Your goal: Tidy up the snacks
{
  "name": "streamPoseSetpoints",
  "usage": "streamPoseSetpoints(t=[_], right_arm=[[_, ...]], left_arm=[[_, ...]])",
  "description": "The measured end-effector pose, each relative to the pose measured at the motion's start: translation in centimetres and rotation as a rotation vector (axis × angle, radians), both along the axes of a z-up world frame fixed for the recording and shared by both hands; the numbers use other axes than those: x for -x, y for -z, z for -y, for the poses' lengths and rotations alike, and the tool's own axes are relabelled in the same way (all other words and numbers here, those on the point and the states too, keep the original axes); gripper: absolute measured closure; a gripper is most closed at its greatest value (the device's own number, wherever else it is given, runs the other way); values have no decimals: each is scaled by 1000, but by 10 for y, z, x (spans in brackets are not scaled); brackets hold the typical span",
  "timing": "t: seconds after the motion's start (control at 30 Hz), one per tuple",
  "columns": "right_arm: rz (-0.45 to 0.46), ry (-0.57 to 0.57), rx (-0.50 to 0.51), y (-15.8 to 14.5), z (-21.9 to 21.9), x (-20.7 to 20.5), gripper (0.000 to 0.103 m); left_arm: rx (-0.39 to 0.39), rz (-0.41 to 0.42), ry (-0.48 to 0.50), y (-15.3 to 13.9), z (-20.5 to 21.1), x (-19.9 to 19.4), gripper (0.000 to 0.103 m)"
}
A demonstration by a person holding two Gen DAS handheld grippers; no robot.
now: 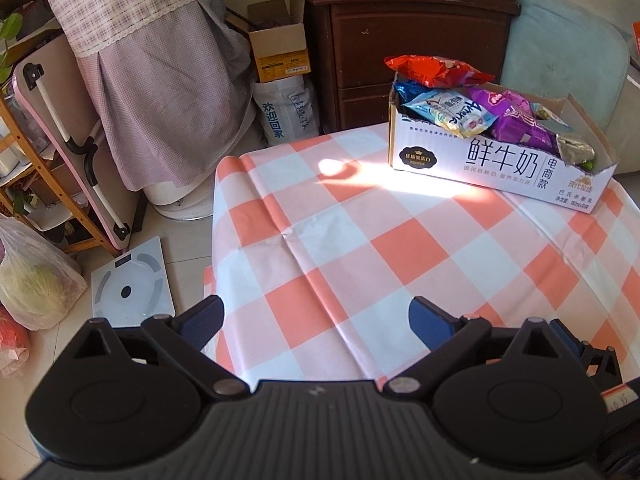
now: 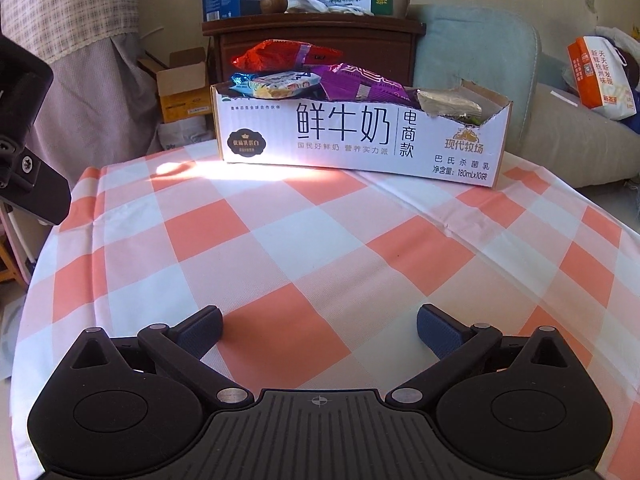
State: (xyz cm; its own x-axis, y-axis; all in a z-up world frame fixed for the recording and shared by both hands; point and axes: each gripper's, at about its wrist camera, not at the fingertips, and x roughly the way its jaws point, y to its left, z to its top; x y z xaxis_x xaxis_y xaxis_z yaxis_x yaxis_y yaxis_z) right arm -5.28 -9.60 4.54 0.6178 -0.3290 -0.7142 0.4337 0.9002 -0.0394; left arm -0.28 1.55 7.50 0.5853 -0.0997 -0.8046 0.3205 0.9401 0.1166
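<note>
A white milk carton box (image 1: 500, 160) (image 2: 360, 136) stands at the far side of the table, filled with several snack packets: a red bag (image 1: 436, 70) (image 2: 280, 56) on top, a light blue packet (image 1: 448, 114) (image 2: 280, 84), a purple bag (image 1: 516, 116) (image 2: 356, 82) and a grey-gold packet (image 1: 574, 148) (image 2: 448, 106). My left gripper (image 1: 316, 316) is open and empty over the near left part of the table. My right gripper (image 2: 320, 324) is open and empty over the near middle, well short of the box.
The table has an orange-and-white checked cloth (image 1: 360, 240) (image 2: 320, 240). Behind it stand a dark wooden cabinet (image 1: 400, 40) (image 2: 320, 40), a pale armchair (image 1: 560, 52) and cardboard boxes (image 1: 280, 48). A scale (image 1: 132, 284) and bags lie on the floor at left.
</note>
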Motion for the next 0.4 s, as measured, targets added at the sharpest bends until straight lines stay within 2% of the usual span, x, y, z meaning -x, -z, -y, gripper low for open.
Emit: streamPoseSetpoints(t=[0.17,0.4], right_arm=[[67,-5,39,6,-11,0,0],[76,-5,35,7,-11,1,0]], left_arm=[[-4,-4,5,2,0,0,5],[-7,-8,17,3,1,2,5]])
